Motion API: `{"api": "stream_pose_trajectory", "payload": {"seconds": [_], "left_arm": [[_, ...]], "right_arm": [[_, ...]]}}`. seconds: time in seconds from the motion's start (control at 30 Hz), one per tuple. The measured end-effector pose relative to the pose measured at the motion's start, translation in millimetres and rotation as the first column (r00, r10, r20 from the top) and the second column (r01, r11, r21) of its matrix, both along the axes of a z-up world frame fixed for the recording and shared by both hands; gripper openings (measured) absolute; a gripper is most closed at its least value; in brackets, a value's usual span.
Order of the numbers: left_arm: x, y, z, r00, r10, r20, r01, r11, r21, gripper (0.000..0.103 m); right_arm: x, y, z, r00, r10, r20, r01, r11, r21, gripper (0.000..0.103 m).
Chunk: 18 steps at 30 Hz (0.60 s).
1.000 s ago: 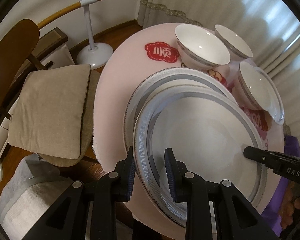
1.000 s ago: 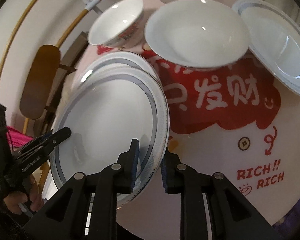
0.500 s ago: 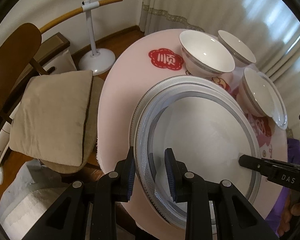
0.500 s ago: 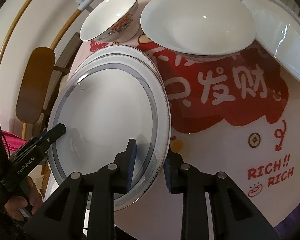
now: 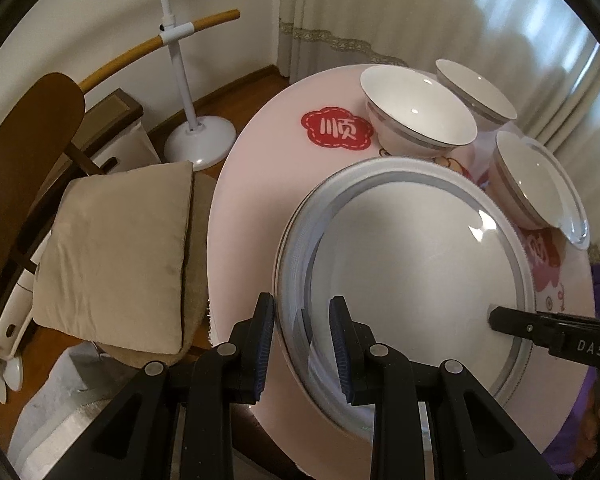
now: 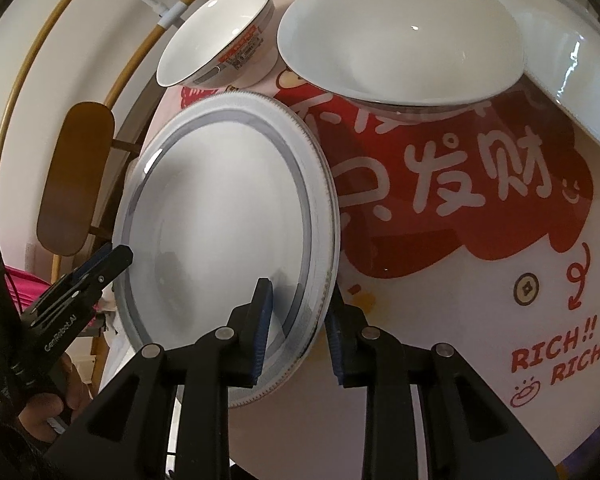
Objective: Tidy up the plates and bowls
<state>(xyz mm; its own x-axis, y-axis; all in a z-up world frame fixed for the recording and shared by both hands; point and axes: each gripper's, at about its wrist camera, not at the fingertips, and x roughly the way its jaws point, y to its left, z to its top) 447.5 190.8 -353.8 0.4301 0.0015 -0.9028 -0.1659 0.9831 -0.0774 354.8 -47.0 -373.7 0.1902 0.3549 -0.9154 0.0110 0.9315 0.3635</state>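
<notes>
Round pink tabletop, red print mat, big plate at near edge, left gripper and right gripper each clamped on its rim, three bowls far side, cushioned chair left, curtains behind.

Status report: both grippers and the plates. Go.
Left gripper and right gripper each astride opposite rims of the top plate, grip unconfirmed. It sits on a second plate. Three bowls close behind.
</notes>
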Motion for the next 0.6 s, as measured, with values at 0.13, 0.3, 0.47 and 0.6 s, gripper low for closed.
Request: {"api": "stream_pose_trajectory", "payload": {"seconds": [0.13, 0.3, 0.47, 0.6], "left_arm": [[1, -1, -1, 1.000, -0.005, 0.002, 0.005, 1.000, 0.009, 0.024], [3, -2, 0, 1.000, -0.007, -0.018, 0.007, 1.000, 0.020, 0.027], [3, -9, 5, 0.999, 0.007, -0.048, -0.006, 1.000, 0.019, 0.047], [3, -16, 18, 0.999, 0.017, -0.036, -0.016, 1.000, 0.021, 0.051]], "right_arm": [[-2, 0, -1, 1.000, -0.001, 0.004, 0.001, 1.000, 0.002, 0.026], [-2, -1, -1, 1.000, 0.003, -0.007, -0.003, 1.000, 0.001, 0.028], [-4, 3, 12, 1.000, 0.017, 0.000, -0.017, 0.999, -0.040, 0.030], [-8, 0, 26, 1.000, 0.014, 0.021, -0.013, 0.998, -0.060, 0.031]]}}
